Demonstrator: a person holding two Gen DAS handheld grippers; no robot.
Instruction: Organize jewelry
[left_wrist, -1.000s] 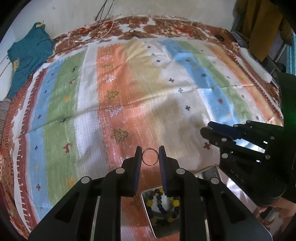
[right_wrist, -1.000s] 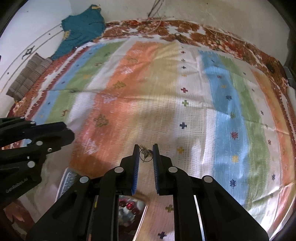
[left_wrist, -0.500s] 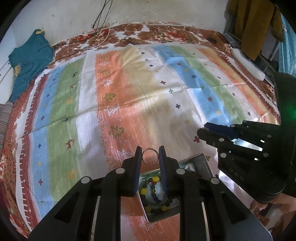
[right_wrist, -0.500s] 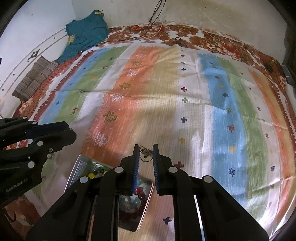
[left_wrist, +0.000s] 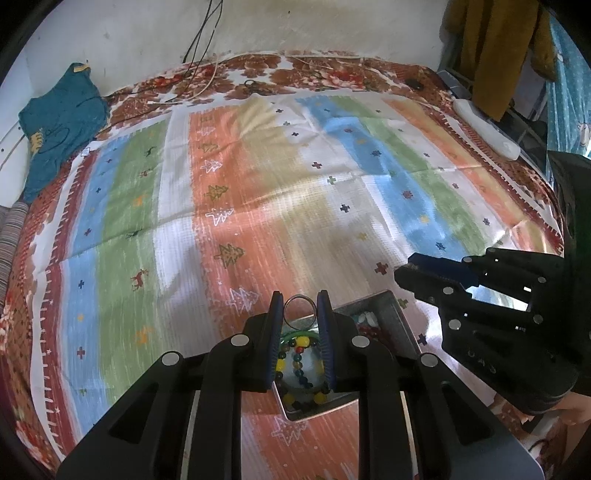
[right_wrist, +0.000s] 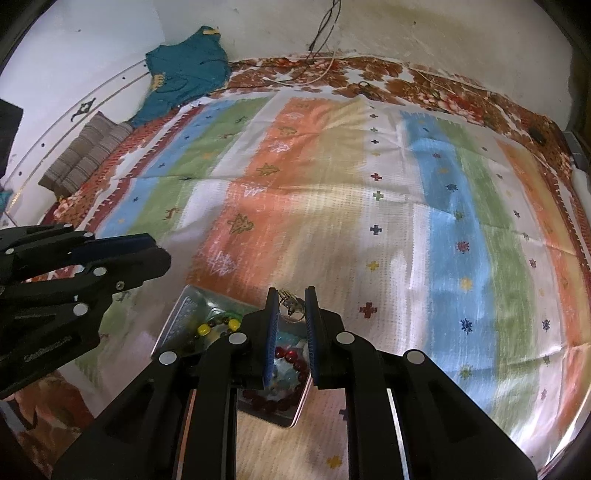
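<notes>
My left gripper (left_wrist: 300, 308) is shut on a plain silver ring (left_wrist: 300, 313), held upright between its blue pads above a metal tray (left_wrist: 400, 325). Under it in the tray lies a bracelet of yellow and dark beads (left_wrist: 301, 369). My right gripper (right_wrist: 291, 304) is shut on a small ornate ring (right_wrist: 291, 306) with a decorated top, hanging over the same metal tray (right_wrist: 181, 317). A red bead bracelet (right_wrist: 286, 358) lies in the tray below it, and the yellow beads (right_wrist: 218, 326) show to its left. Each gripper appears at the side of the other's view.
A striped cloth (left_wrist: 258, 192) with tree and cross patterns covers the bed. A teal garment (left_wrist: 59, 125) lies at the far left corner, cables (left_wrist: 199, 48) run along the back wall, and a white object (left_wrist: 487, 129) rests at the right edge.
Both grippers have drawn back toward the near edge with their rings still gripped. The metal tray has come further into view beneath them.
</notes>
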